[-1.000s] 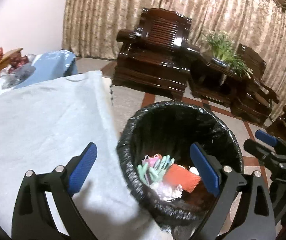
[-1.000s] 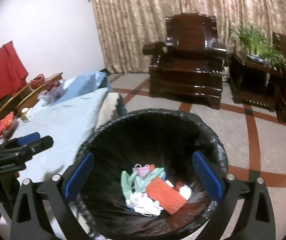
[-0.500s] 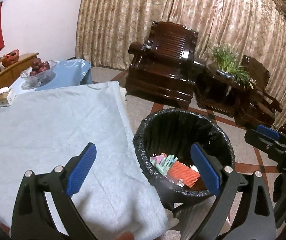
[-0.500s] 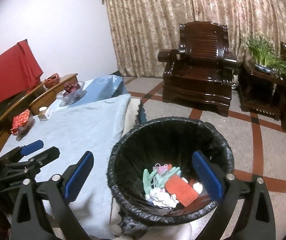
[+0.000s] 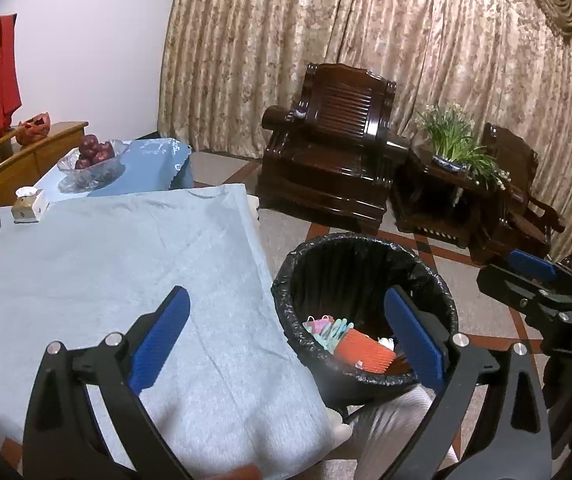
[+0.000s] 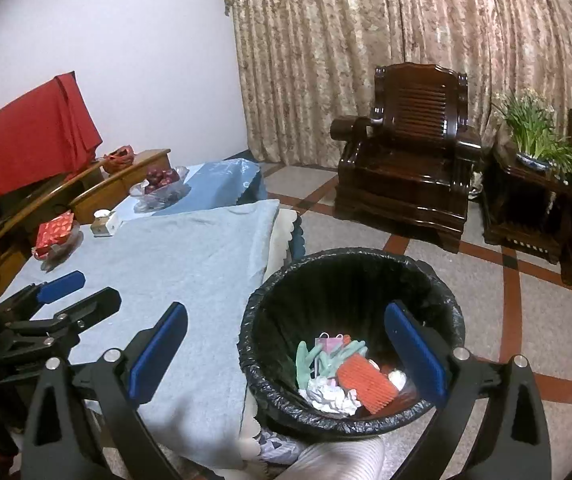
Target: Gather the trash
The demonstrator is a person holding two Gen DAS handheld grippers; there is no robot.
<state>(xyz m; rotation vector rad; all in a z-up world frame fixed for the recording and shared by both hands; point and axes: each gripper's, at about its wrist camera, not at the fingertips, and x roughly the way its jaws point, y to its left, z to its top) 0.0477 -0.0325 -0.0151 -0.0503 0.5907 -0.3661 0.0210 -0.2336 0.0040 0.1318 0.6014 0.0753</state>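
Both grippers empty, jaws spread wide: left gripper (image 5: 286, 336), right gripper (image 6: 286, 344). Trash bin (image 6: 441, 280) on floor at table's (image 6: 190, 256) 3 o'clock edge; orange comb (image 6: 365, 384), crumpled paper (image 6: 331, 396) inside.

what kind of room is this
Most likely a home living room. A carved dark wooden armchair stands before long patterned curtains, a potted plant sits on a side table, and a glass bowl of fruit rests on a cloth-covered table beside a lined trash bin.
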